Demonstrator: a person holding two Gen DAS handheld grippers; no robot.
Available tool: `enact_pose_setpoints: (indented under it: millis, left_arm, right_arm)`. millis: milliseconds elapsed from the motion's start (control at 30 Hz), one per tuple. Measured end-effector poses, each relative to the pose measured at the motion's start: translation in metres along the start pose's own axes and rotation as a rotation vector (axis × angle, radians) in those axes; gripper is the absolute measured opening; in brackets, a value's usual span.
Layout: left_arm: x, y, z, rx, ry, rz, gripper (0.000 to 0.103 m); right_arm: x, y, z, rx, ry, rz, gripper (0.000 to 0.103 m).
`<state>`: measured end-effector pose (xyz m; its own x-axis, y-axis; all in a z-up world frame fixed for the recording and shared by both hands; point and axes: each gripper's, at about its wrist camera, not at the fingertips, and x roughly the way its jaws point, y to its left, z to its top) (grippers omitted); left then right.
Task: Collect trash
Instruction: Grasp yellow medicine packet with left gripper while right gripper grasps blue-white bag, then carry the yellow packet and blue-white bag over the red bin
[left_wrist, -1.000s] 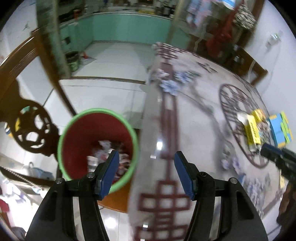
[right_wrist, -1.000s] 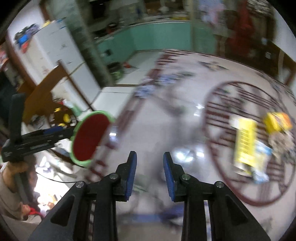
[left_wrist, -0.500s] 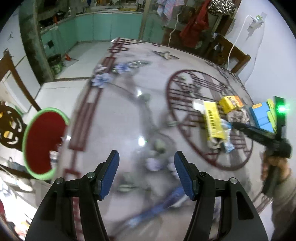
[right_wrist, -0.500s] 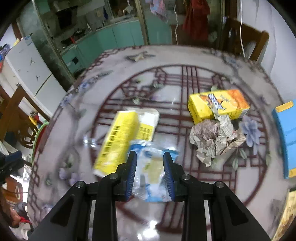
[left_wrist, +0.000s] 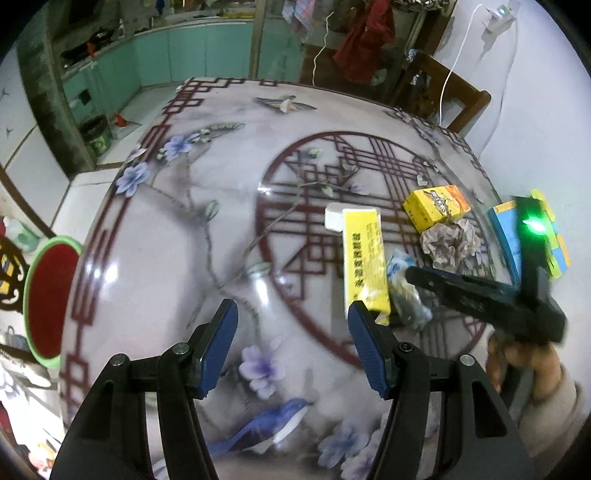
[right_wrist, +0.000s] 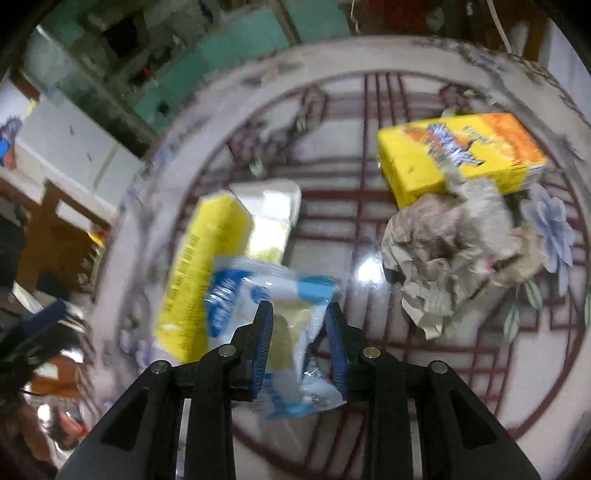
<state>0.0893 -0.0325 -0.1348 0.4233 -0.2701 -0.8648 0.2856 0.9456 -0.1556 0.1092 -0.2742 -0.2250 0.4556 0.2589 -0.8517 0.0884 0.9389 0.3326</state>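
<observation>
Now the right tongs (right_wrist: 299, 328) straddle the blue-white wrapper (right_wrist: 258, 291), narrowly spread, not yet pinching. Left tongs (left_wrist: 291, 345) spread, empty. Next: squeeze, lift, carry to bin (left_wrist: 46, 299) at nine o'clock.

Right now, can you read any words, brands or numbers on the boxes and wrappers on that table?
None can be quoted with confidence.
Long yellow box: a column of dark printed characters, too blurred to read.
Yellow-orange box: a blue and white logo, smeared by motion.
Blue and white wrapper: blue lettering, unreadable.
Crumpled paper: no print that I can make out.
</observation>
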Motion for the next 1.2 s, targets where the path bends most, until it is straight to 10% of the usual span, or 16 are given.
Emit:
enact_pose_setpoints:
  millis: [133, 333, 467, 600, 900, 967, 1200]
  left_arm:
    - [0.011, -0.011, 0.009, 0.002, 0.008, 0.003, 0.061]
    - [0.021, -0.018, 0.020, -0.015, 0.017, 0.016, 0.061]
    - [0.024, -0.021, 0.024, -0.004, 0.025, 0.028, 0.062]
    - [0.034, -0.031, 0.028, 0.014, 0.044, 0.022, 0.063]
    - [0.089, -0.061, 0.027, 0.068, 0.154, -0.020, 0.064]
    - [0.101, -0.061, 0.025, 0.044, 0.190, -0.048, 0.039]
    - [0.076, -0.062, 0.021, 0.070, 0.148, -0.068, 0.039]
  right_arm:
    - [-0.020, 0.032, -0.019, -0.134, -0.054, -0.006, 0.065]
    - [0.005, 0.053, -0.033, -0.289, -0.008, -0.150, 0.067]
    - [0.022, 0.037, -0.033, -0.268, 0.033, -0.173, 0.032]
    - [0.011, 0.013, -0.029, -0.179, 0.008, -0.089, 0.024]
    - [-0.052, -0.025, -0.033, -0.041, -0.104, -0.110, 0.022]
    - [-0.056, -0.026, -0.035, -0.024, -0.105, -0.103, 0.022]
    - [-0.072, -0.010, -0.034, -0.026, -0.144, -0.074, 0.022]
